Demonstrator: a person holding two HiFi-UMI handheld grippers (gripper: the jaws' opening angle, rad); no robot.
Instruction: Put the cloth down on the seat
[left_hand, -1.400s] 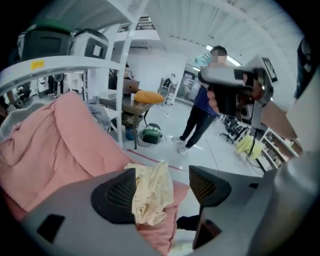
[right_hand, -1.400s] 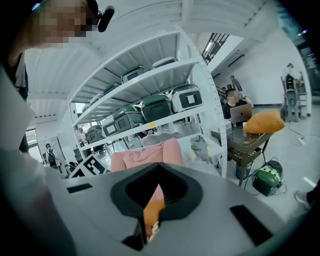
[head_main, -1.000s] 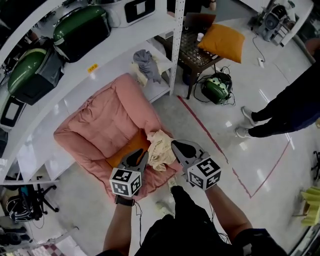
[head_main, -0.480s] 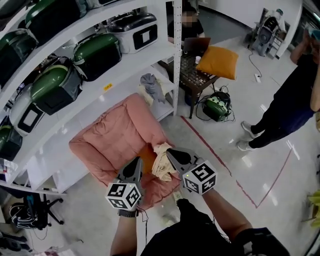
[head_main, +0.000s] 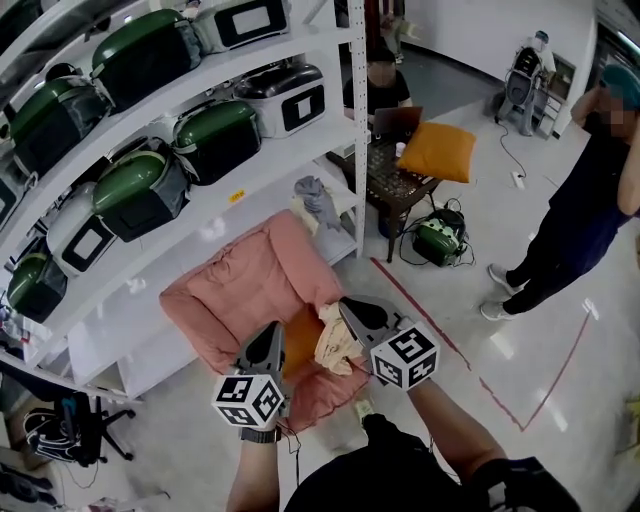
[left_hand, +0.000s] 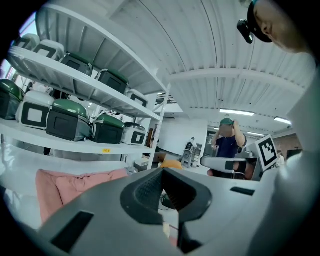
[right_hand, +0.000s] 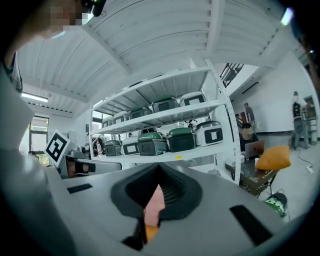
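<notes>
The pink cushioned seat (head_main: 240, 290) lies on the floor under the white shelves. On its front edge sits an orange pad (head_main: 296, 340), and the cream cloth (head_main: 336, 340) lies crumpled there, free of both grippers. My left gripper (head_main: 271, 329) hovers just left of the cloth, shut and empty; the left gripper view shows its jaws (left_hand: 162, 171) meeting, with the seat (left_hand: 70, 185) beyond. My right gripper (head_main: 346, 304) hangs over the cloth's right side, shut with nothing in it. In the right gripper view (right_hand: 159, 169), only pink seat and orange pad show behind the jaws.
A white shelf rack (head_main: 200, 235) holds several green and white cases. A grey rag (head_main: 312, 194) lies on its low shelf. Behind stand a dark table (head_main: 392, 175), an orange cushion (head_main: 438, 150) and a green case (head_main: 440, 240). A person (head_main: 575, 220) stands right of the red floor tape (head_main: 455, 352).
The left gripper's jaws have closed, and both grippers have drawn up and back from the cloth. The cloth stays on the seat. The head view has tilted up toward the shelves.
</notes>
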